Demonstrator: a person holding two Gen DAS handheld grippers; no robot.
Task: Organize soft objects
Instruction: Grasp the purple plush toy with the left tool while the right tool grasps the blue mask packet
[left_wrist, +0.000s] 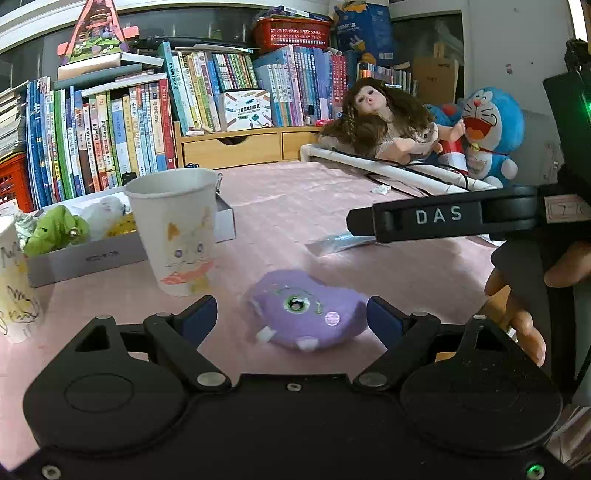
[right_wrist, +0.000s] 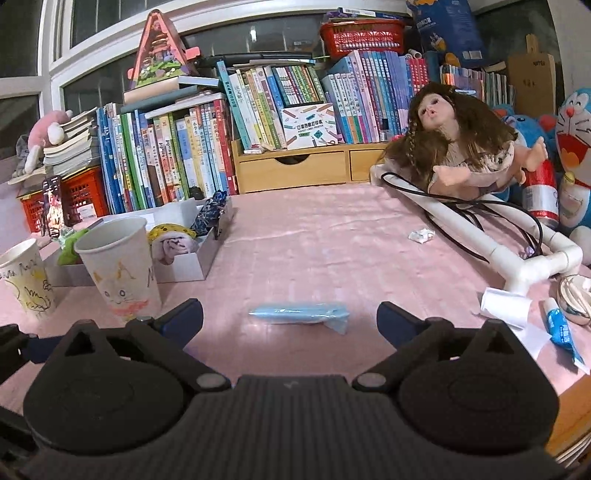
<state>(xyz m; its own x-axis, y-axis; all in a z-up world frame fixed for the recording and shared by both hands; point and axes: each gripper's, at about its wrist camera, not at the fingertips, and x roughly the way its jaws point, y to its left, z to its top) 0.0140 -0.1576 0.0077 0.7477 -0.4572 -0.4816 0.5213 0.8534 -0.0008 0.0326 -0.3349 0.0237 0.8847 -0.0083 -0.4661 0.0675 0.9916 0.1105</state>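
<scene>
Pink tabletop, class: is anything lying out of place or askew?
Yes. A purple plush lies loose on the pink cloth, outside the white box holding other soft toys. A long-haired doll sprawls tilted across the white pipe frame, and a crumpled paper scrap lies nearby.

Purple plush toy (left_wrist: 306, 314) on pink tablecloth (left_wrist: 295, 206)

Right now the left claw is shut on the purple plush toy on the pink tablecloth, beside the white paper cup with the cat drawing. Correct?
Not quite. The left claw is open: the purple plush toy lies untouched between its pads. The left wrist view shows this. The white paper cup does stand beside it on the pink tablecloth.
</scene>
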